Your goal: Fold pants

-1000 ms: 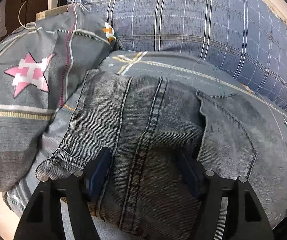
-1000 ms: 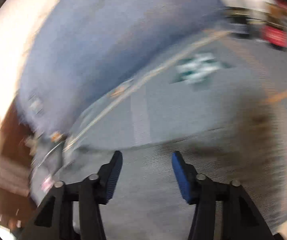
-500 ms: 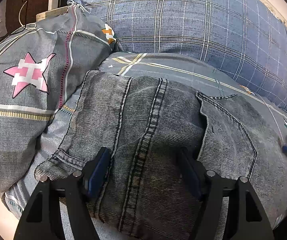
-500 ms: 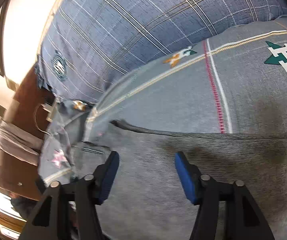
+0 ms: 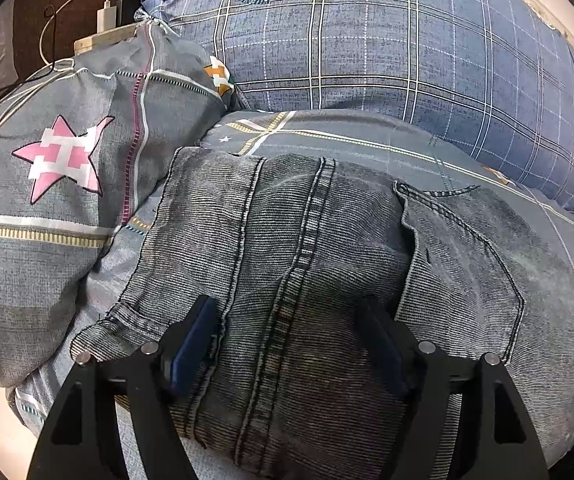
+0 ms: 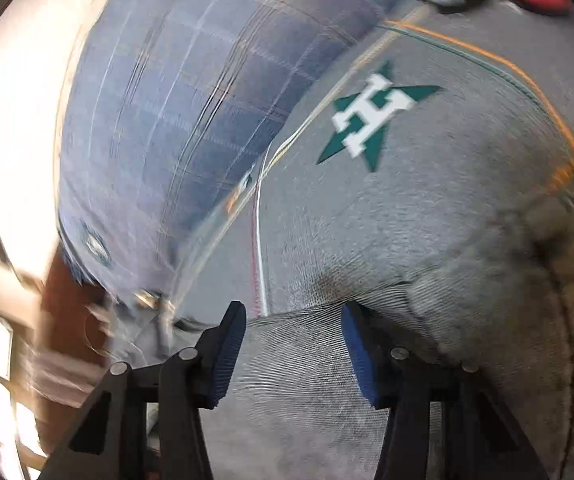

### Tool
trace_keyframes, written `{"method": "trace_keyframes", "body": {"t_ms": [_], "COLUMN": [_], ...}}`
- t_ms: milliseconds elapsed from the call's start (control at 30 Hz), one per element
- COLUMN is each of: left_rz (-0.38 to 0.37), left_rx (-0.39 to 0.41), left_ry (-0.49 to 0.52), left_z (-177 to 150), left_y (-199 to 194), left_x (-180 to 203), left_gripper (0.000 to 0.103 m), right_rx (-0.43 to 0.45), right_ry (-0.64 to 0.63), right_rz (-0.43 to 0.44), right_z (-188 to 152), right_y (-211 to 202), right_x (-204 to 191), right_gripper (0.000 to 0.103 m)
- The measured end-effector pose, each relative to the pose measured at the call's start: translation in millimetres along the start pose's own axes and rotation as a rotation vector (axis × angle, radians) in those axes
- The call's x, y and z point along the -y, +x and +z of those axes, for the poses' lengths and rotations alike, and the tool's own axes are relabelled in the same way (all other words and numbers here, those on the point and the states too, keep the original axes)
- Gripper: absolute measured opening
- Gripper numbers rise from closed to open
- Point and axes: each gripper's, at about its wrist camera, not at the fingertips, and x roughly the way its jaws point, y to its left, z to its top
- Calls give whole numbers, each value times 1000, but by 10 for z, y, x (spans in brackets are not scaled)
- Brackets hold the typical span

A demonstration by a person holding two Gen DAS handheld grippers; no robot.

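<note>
Grey denim pants (image 5: 327, 264) lie folded on the grey bedsheet (image 5: 367, 136), waistband end to the left and a back pocket to the right. My left gripper (image 5: 291, 340) is open, its jaws resting wide apart on the denim with the centre seam between them. In the blurred right wrist view my right gripper (image 6: 293, 336) is open over a grey denim edge (image 6: 327, 380) on the sheet; nothing is held.
A grey pillow with a pink star (image 5: 59, 160) lies left of the pants. A large blue plaid pillow (image 5: 387, 40) lies behind them. A white charger and cable (image 5: 107, 16) sit on a wooden stand at far left. A green star print (image 6: 371, 120) marks the sheet.
The left gripper has stayed almost still on the pants. The right gripper has swung along the bed, its view shifting from the waistband end to the green star area.
</note>
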Motion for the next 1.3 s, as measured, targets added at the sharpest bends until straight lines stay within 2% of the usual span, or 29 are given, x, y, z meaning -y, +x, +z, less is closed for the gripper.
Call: {"method": "trace_keyframes", "body": {"t_ms": [100, 167, 200, 267, 300, 400, 433, 467, 500, 533, 567, 600, 633, 700, 833, 900, 967, 1000, 1067, 1100, 1200, 1300], "left_rz": [10, 12, 11, 11, 8, -15, -21, -24, -17, 23, 58, 48, 37, 36, -32, -66, -67, -53, -15, -7, -5, -14], "left_rx": [8, 10, 8, 11, 29, 100, 108, 105, 93, 38, -26, -66, -45, -30, 72, 99, 91, 75, -27, -92, -70, -70], "left_ry": [2, -2, -2, 4, 5, 18, 20, 26, 30, 39, 47, 26, 1, -15, -2, 10, 21, 33, 53, 51, 58, 70], "left_z": [3, 12, 23, 51, 67, 69, 62, 46, 36, 13, -11, -40, -29, 34, 189, 269, 306, 304, 242, 198, 179, 179], "left_y": [6, 12, 5, -53, -151, -418, -454, -450, -415, -277, -146, -45, -87, -202, -532, -589, -514, -409, -118, 46, 59, 91], "left_x": [5, 4, -3, 0, 10, 55, 60, 62, 62, 59, 48, -10, -43, -49, 86, 181, 244, 265, 304, 286, 289, 303], "left_gripper": [77, 78, 78, 78, 78, 78, 78, 79, 79, 79, 81, 81, 81, 80, 80, 80, 80, 80, 80, 80, 82, 82], "right_rx": [47, 67, 65, 73, 68, 83, 86, 90, 87, 75, 77, 80, 66, 63, 22, -51, -151, -179, -255, -299, -380, -470], "right_ry": [-131, -111, -78, -23, -32, -126, -147, -160, -140, -107, -64, -52, -41, -101, -237, -339, -470, -506, -579, -602, -658, -691], "right_rz": [52, -14, -75, 1, -1, 66, 76, 57, -5, -51, -1, 4, -19, -36, -19, 1, 27, 32, 26, 13, -43, -128], "right_z": [-62, -43, -15, 42, 41, -72, -109, -137, -129, -109, -77, -112, -106, -140, -290, -370, -482, -507, -580, -593, -591, -643], "right_y": [-272, -287, -210, -227, -273, -390, -379, -381, -332, -263, -265, -240, -276, -351, -250, 16, 386, 526, 950, 1200, 1806, 2367], "right_x": [-164, -35, 83, 227, 166, -66, -121, -116, -30, 81, 206, 153, 101, -153, -809, -1224, -1758, -1919, -2276, -2396, -2595, -2697], "right_gripper": [62, 64, 58, 56, 57, 59, 63, 67, 67, 63, 62, 62, 63, 63, 63, 63, 63, 63, 63, 63, 62, 51]}}
